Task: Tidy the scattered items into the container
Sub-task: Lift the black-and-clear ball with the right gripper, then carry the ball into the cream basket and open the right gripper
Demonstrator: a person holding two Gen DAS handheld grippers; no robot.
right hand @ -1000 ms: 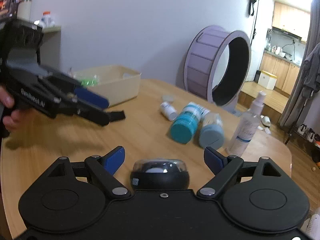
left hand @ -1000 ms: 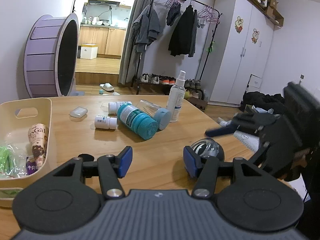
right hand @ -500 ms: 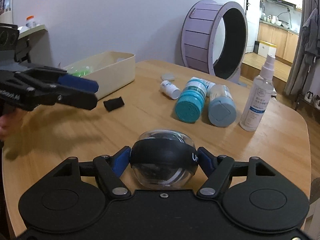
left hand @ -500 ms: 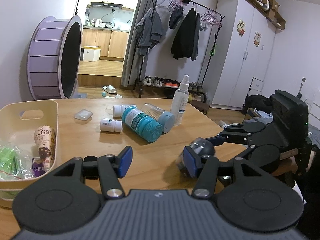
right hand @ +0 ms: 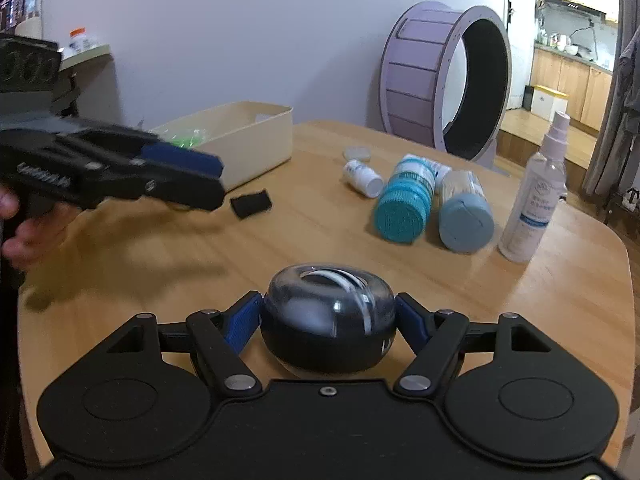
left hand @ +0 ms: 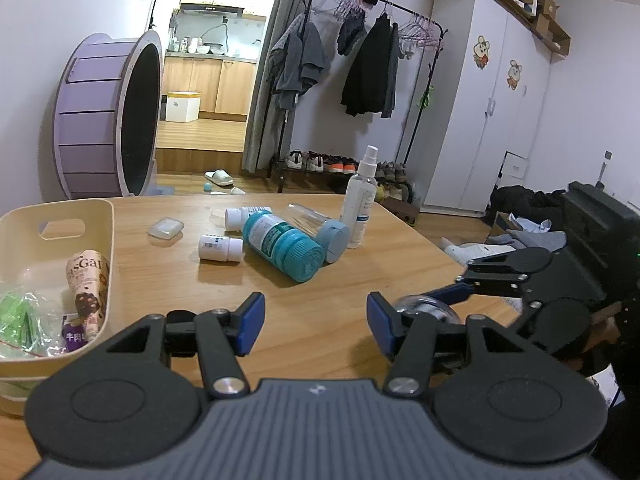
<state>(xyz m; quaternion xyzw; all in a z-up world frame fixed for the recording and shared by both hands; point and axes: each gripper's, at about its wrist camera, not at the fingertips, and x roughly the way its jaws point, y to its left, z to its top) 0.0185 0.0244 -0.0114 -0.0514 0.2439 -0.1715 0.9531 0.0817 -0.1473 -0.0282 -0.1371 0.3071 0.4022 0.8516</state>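
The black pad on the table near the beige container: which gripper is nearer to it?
Left. The left gripper hovers just beside the black pad, while the right gripper sits farther back, jaws shut on the gyro ball.

Even, soft indoor light, moderately bright. Kitchen doorway (left hand: 212,60) brighter and warmer than room. Strong fisheye bend: wardrobe (left hand: 480,120) and wall lines curve near edges, dark vignette in corners. Left wrist view sharp throughout. Right wrist view: left gripper (right hand: 180,176) smeared by motion blur, gyro ball (right hand: 328,320) slightly soft, small white glints on its clear dome. Diffuse soft-edged shadow on table (right hand: 160,264) under left gripper. Faint sheen on tabletop near spray bottle (right hand: 532,200).
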